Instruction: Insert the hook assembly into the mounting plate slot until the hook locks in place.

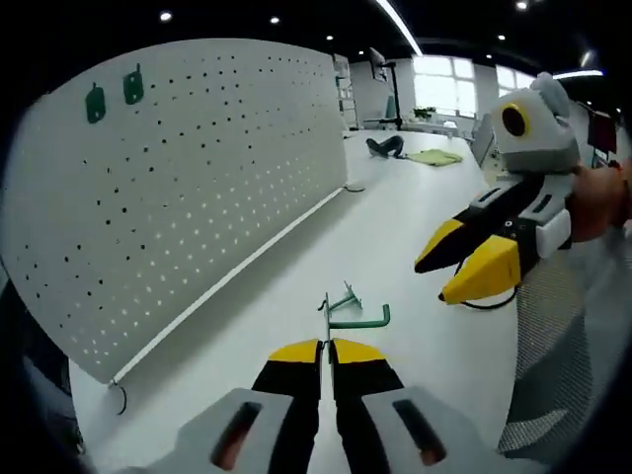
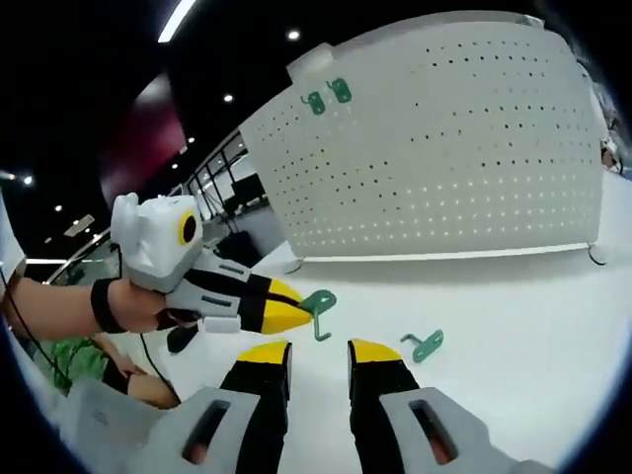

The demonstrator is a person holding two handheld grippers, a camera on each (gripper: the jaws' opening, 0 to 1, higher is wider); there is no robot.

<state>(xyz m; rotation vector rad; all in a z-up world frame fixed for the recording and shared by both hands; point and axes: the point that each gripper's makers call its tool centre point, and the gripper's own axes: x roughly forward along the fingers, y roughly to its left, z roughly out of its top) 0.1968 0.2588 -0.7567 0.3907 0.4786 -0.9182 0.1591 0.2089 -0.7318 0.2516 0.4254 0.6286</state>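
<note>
White tabletop is carrying a pegboard at your left. Your left gripper is clamping one green hook, stem pointing ahead; your right gripper is hanging with jaws apart, nearer the loose hook.

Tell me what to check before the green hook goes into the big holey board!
1. Left gripper shut on the green metal hook: ok.
2. Right gripper open and free to help: ok.
3. White perforated metal board in sight: ok.
4. Held hook close to the board: not ok, well apart.
5. Spare green hook lying on the white table, in sight: ok.
6. Which hole to use: cannot tell.
</note>
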